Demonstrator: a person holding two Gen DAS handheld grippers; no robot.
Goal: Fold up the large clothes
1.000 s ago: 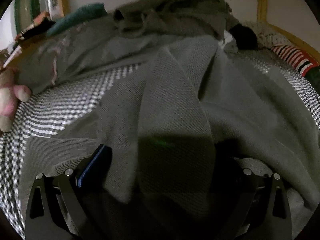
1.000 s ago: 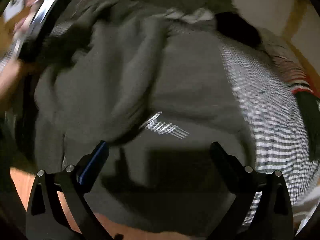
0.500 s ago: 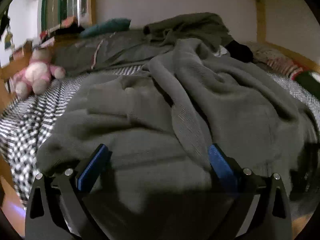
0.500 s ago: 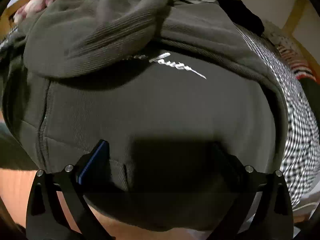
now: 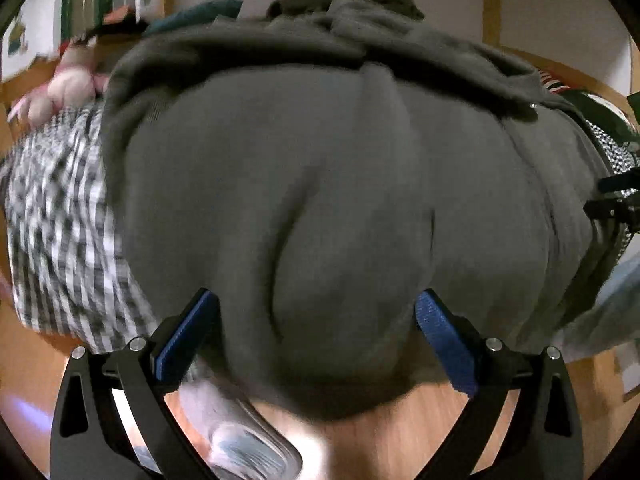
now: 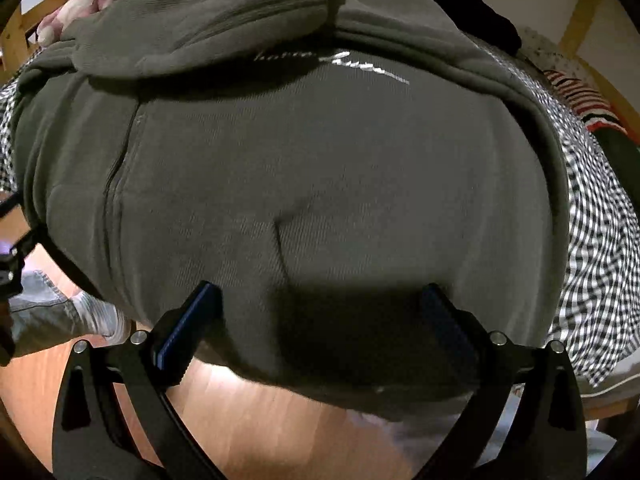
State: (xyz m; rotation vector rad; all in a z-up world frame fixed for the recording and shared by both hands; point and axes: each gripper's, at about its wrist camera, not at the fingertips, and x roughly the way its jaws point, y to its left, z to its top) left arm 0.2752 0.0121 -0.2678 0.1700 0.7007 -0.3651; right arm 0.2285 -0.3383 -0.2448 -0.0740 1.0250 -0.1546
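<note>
A dark grey-green zip hoodie lies spread on the bed, its hem hanging over the front edge. In the right wrist view the hoodie shows white script lettering, a zipper on the left and the hood flopped over the chest. My left gripper stands open at the hem, its blue pads either side of the hanging cloth and not pinching it. My right gripper is open too, just in front of the hem.
A black-and-white checked sheet covers the bed. A pink plush toy sits at the far left. More dark clothes and a red-striped cloth lie at the back. Wooden floor and a person's sock show below.
Both grippers have drawn back toward the bed's front edge and dropped lower, so the floor now shows. The hoodie lies flatter and fills both views.
</note>
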